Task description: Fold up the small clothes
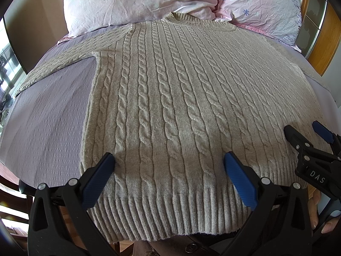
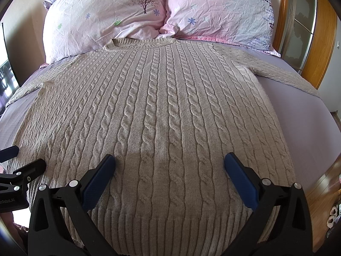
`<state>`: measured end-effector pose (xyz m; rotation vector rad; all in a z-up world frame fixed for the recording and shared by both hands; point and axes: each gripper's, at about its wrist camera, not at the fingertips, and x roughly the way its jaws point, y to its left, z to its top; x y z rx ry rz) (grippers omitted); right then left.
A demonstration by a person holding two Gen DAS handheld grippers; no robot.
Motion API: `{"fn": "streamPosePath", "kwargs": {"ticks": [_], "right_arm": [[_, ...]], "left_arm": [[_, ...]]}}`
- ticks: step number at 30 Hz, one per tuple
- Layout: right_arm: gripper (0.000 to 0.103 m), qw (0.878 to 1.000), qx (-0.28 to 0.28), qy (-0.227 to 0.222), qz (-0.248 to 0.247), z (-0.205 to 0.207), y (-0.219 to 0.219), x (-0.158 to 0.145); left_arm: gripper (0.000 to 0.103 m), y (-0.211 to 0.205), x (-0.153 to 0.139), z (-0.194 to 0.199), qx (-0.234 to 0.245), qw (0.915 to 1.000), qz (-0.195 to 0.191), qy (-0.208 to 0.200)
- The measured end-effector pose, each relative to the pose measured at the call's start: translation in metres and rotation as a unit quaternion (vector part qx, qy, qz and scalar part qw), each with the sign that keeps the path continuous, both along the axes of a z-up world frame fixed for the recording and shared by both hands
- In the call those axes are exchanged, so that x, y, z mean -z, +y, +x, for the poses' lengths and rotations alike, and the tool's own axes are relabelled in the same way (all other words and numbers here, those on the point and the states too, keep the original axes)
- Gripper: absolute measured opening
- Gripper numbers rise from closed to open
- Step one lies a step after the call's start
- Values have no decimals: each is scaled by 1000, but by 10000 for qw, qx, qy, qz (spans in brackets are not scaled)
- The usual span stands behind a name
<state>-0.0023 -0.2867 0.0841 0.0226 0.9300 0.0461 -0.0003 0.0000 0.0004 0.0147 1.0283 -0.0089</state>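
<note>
A bed (image 1: 42, 115) covered in a lilac sheet carries the whole scene, with two floral pillows (image 2: 102, 19) propped at its head and a wooden frame (image 2: 324, 49) along the right side. Spread flat across the sheet lies a beige cable-knit sweater (image 1: 170, 89), neckline (image 2: 142, 41) toward the pillows, ribbed hem (image 1: 162, 213) at the near edge of the mattress, its left sleeve (image 1: 64, 59) stretched outward and its right sleeve (image 2: 283, 72) reaching toward the frame. No fold is visible anywhere on the garment: body and both sleeves lie open and smooth, so the task appears to stand at its very start, with the sleeve folds and the body folds all left to do. The left gripper (image 1: 169, 161) hangs just above the hem on the sweater's left half, its blue-padded jaws spread wide and holding nothing. The right gripper (image 2: 169, 161) hovers over the hem further right, jaws likewise wide apart and empty; whether either pad touches the knit cannot be told. Each tool shows at the edge of the other's view, side by side near the hem. The laying-out looks complete; the first grasp has not yet been made.
</note>
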Motion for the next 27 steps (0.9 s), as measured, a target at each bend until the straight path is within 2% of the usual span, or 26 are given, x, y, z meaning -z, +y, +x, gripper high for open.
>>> {"fn": "streamPosePath", "kwargs": {"ticks": [24,27], "right_arm": [[102,10000,-1,-13,-5,-3,2,1],[102,9998,-137,-111,-3,-5,2,2]], "left_arm": [[101,0,0,0,1,10000,1,-12],[101,0,0,-1,19,10000,20,-52]]}}
